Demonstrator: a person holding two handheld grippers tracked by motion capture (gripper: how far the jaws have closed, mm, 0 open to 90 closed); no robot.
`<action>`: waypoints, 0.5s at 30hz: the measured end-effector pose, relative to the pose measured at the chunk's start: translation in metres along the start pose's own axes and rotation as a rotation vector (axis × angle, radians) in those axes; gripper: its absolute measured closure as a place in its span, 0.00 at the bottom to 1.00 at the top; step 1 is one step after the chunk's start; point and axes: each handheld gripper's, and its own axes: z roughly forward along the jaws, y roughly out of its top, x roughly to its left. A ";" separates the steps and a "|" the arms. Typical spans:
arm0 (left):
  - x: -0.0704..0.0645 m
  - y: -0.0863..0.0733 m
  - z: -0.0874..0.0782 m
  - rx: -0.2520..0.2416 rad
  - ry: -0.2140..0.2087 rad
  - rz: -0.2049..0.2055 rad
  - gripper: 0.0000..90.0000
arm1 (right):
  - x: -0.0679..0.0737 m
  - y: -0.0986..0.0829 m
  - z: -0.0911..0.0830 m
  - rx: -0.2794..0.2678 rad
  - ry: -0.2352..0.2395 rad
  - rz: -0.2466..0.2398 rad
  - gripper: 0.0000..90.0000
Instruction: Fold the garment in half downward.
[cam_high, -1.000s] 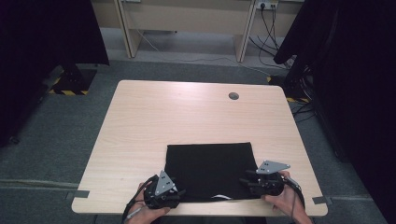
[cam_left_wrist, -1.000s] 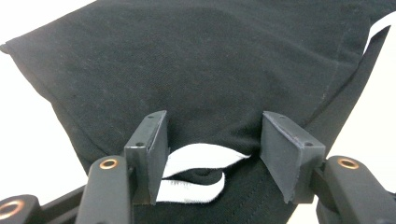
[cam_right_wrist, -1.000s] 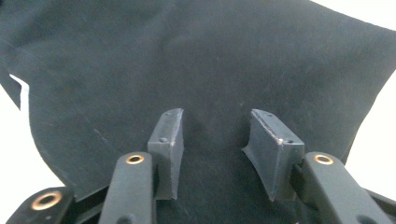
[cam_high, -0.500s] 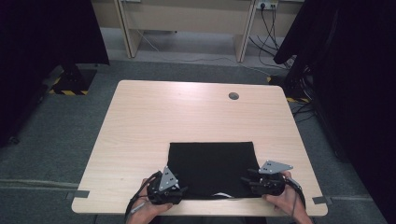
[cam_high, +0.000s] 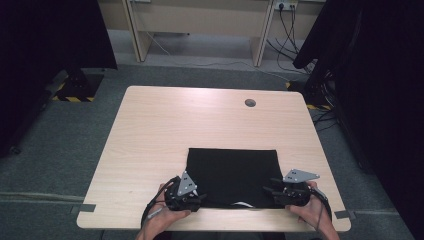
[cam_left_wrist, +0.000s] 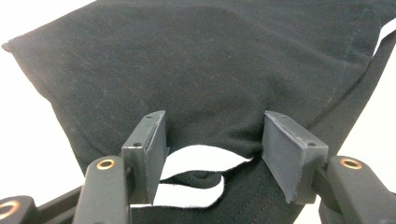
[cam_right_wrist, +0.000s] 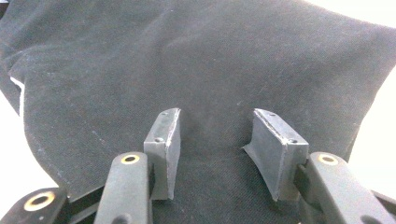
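A black cloth (cam_high: 232, 175) lies folded flat on the near half of the wooden table (cam_high: 200, 125). My left gripper (cam_high: 196, 196) sits at the cloth's near left corner, open. In the left gripper view its jaws straddle a raised fold of the cloth (cam_left_wrist: 210, 70), with bare table showing under the hem between them. My right gripper (cam_high: 270, 190) is at the near right corner, also open. In the right gripper view its fingertips (cam_right_wrist: 163, 135) rest on or just above the cloth (cam_right_wrist: 210, 56), with fabric lying between them. A small white tag (cam_high: 241, 204) shows at the near hem.
A round cable hole (cam_high: 250, 103) sits at the table's far right. Black curtains (cam_high: 370, 75) hang at both sides. A desk frame and cables (cam_high: 280, 20) stand beyond the table. Grey carpet surrounds it.
My left gripper has crept right and forward onto the cloth's near left corner. The right gripper and the cloth have barely moved.
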 end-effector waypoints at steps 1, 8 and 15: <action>0.000 0.001 0.001 0.002 -0.002 0.001 0.45 | -0.001 0.000 0.000 -0.002 0.000 0.002 0.59; -0.001 0.007 0.008 0.001 -0.009 0.008 0.44 | -0.008 -0.002 -0.003 -0.001 -0.008 0.012 0.59; -0.003 0.011 0.013 -0.001 -0.015 0.012 0.44 | -0.012 -0.004 -0.006 -0.001 -0.014 0.020 0.59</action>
